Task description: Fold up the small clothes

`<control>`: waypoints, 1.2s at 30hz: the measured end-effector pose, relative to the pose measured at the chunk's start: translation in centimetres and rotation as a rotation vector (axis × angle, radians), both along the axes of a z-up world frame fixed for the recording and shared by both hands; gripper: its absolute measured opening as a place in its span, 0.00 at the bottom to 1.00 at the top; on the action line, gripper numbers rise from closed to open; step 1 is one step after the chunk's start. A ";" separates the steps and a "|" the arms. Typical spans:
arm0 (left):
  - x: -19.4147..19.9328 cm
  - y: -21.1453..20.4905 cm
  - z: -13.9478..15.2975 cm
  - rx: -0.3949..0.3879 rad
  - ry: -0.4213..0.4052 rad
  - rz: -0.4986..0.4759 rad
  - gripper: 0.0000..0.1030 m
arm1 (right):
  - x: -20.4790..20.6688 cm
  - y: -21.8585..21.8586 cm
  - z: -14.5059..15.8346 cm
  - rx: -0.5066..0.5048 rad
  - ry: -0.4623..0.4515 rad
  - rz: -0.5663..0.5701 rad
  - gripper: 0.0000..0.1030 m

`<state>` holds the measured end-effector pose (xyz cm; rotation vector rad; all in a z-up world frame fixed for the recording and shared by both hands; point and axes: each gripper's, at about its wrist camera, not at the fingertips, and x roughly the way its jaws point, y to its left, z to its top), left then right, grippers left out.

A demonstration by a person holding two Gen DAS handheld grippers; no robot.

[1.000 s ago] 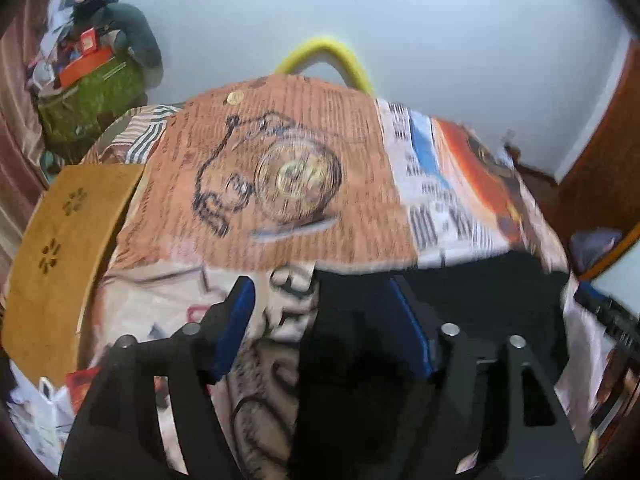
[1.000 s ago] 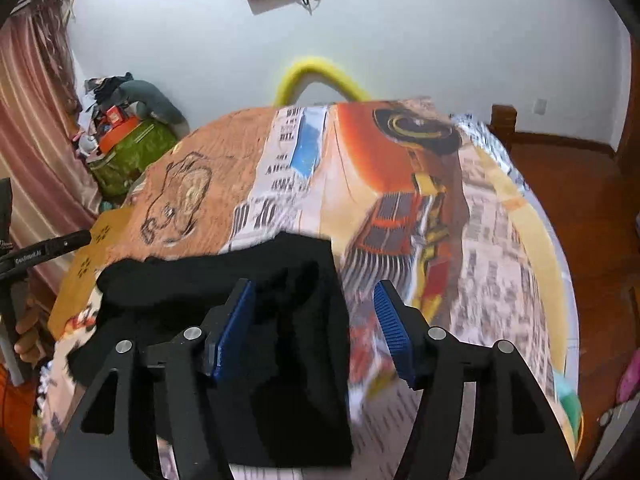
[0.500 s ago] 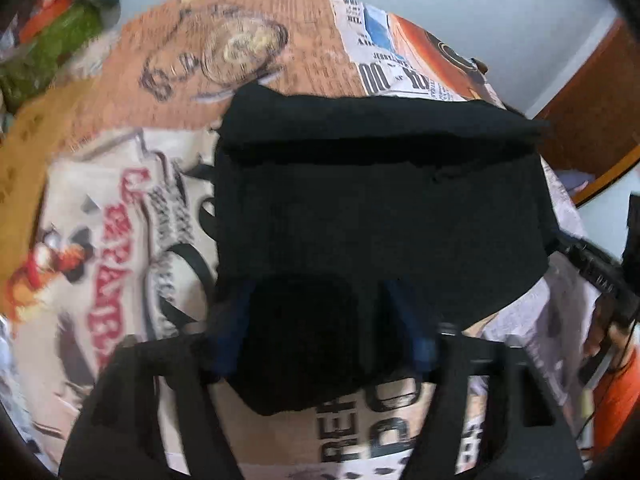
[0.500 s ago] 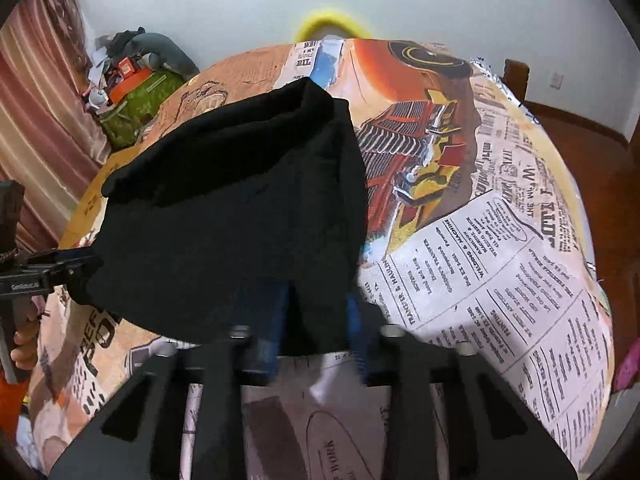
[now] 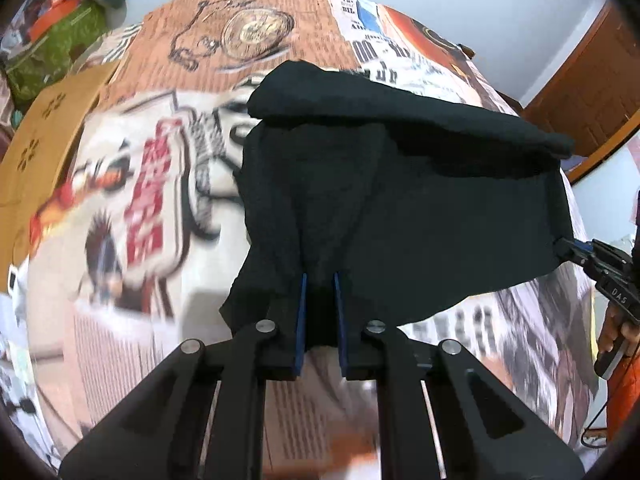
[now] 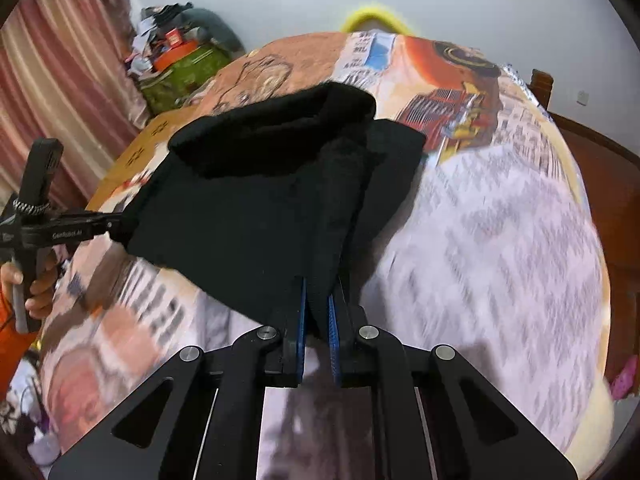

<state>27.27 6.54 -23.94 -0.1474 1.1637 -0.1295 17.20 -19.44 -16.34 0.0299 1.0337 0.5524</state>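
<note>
Fingers point(image 5: 301, 312) of the left gripper point(image 5: 319, 292), blue-padded, have just been closing and now pinch a near edge of the black garment point(image 5: 420, 216), with dark cloth filling the narrow gap between the pads. Fingers point(image 6: 333, 332) of the right gripper point(image 6: 316, 300) have likewise just been closing and are clamped on another near edge of the same black garment point(image 6: 248, 216), which bunches into a thick fold between the pads. Held at these two points, the garment is stretched between the grippers above the printed bedspread point(image 5: 152, 208), its far part doubled over into a rounded roll.

Left wrist view only: the right gripper point(image 5: 568, 249) seen from the side at the garment's right corner, its body lettered "DAS"; a pocket-watch drawing point(image 5: 256, 34) on the orange part of the bedspread; red lettering too blurred to read; a wooden door point(image 5: 592, 92) at right.

Right wrist view only: the left gripper point(image 6: 120, 224) from the side, lettered "GenRobot.AI", with a hand point(image 6: 34, 284) around its grip; a striped curtain point(image 6: 52, 80); a green bag point(image 6: 180, 72) under piled clutter; a red car printed on the bedspread point(image 6: 480, 216); blurred newsprint-style text.

Both views: a yellow hoop point(image 6: 376, 16) beyond the bed's far edge.
</note>
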 end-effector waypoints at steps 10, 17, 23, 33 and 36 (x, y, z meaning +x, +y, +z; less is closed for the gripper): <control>-5.2 -3.2 3.1 0.022 -0.052 -0.097 0.13 | -5.6 -3.1 -0.9 0.041 0.072 -0.071 0.08; -3.8 -3.9 5.7 0.114 -0.141 -0.108 0.34 | -5.8 -4.5 -0.9 -0.001 0.054 -0.116 0.12; -0.2 -3.9 3.8 0.232 -0.137 -0.133 0.57 | -5.2 -4.7 1.1 -0.063 -0.080 -0.157 0.48; 7.7 -5.5 2.5 0.272 -0.136 -0.155 0.57 | 1.1 -1.5 0.7 -0.106 -0.140 -0.086 0.50; 10.1 -5.3 4.6 0.274 -0.195 -0.101 0.58 | 2.9 -2.4 1.3 -0.082 -0.158 -0.123 0.50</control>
